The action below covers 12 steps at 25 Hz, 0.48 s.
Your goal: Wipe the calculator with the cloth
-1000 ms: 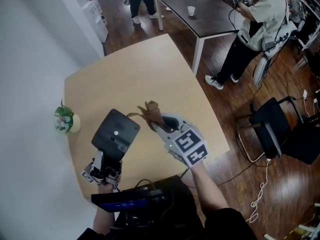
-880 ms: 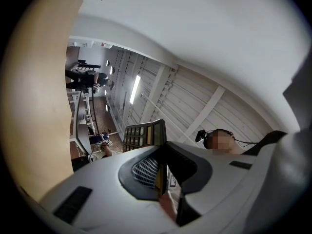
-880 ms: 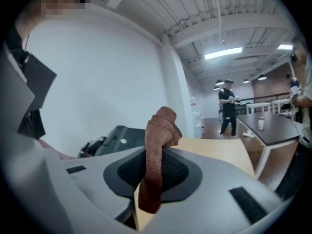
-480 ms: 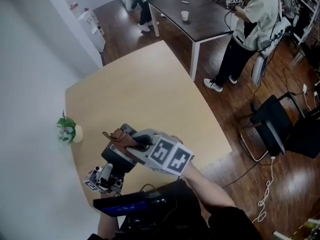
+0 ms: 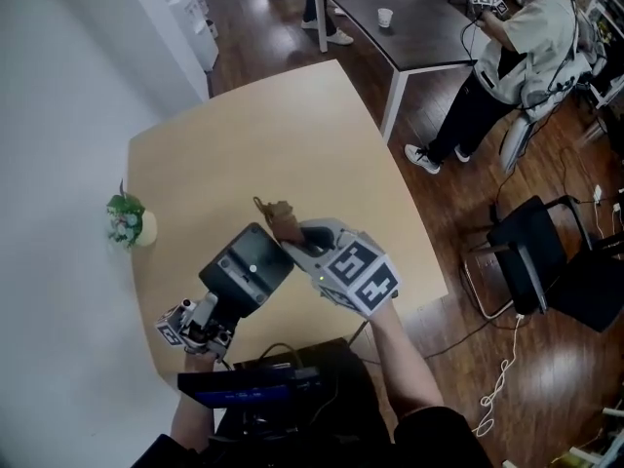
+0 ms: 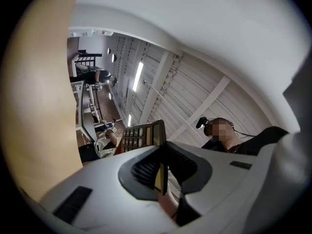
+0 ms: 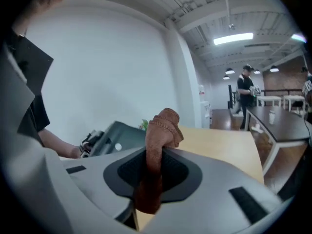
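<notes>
In the head view my left gripper (image 5: pixel 214 312) is shut on the lower edge of the dark calculator (image 5: pixel 249 269) and holds it tilted above the tan table (image 5: pixel 273 135), its plain back facing up. The left gripper view shows the calculator's (image 6: pixel 140 135) keys and display rising from the shut left gripper (image 6: pixel 162 173). My right gripper (image 5: pixel 295 239) is shut on a brown cloth (image 5: pixel 276 215), which sits at the calculator's upper right corner. In the right gripper view the cloth (image 7: pixel 163 126) sticks up out of the right gripper (image 7: pixel 154 162), with the calculator (image 7: pixel 122 134) just behind on the left.
A small potted plant (image 5: pixel 127 220) stands at the table's left edge. Beyond the table are a dark table (image 5: pixel 419 32) with a paper cup (image 5: pixel 386 17), a standing person (image 5: pixel 517 52) and a black chair (image 5: pixel 536 252). A dark device (image 5: pixel 244 390) hangs at my chest.
The right gripper swept the cloth left over the calculator's back, then came back right to its upper right corner. The calculator has sunk a little.
</notes>
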Available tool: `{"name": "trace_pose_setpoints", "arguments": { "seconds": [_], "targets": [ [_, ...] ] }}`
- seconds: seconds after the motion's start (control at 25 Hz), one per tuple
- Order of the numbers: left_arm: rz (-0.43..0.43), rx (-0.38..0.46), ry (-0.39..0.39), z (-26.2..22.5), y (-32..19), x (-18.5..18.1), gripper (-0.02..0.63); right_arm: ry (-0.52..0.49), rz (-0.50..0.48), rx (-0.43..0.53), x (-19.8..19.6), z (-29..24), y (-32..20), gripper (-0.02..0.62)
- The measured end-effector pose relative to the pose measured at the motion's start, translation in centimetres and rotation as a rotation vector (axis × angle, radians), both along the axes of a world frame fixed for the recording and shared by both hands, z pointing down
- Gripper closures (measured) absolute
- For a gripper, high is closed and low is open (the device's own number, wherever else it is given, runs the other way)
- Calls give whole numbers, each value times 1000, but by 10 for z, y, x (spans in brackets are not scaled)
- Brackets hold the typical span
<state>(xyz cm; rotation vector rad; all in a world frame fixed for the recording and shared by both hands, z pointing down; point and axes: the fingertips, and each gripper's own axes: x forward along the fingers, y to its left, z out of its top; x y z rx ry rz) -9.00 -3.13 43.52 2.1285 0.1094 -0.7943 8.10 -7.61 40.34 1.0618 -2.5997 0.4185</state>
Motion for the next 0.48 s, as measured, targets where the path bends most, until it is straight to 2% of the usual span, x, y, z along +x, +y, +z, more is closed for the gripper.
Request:
{"name": "trace_pose_setpoints", "arguments": {
  "seconds": [0.08, 0.16, 0.32, 0.48],
  "targets": [
    [10, 2, -22, -2, -1, 10, 554, 23, -90, 125, -26, -36, 2, 522],
    [25, 6, -34, -5, 1, 20, 555, 54, -177, 203, -51, -56, 4, 522],
    [29, 1, -55, -6, 1, 33, 552, 139, -306, 240, -81, -49, 10, 522],
    [8, -45, -12, -10, -4, 27, 552, 134, -407, 225, -85, -41, 38, 522]
  ]
}}
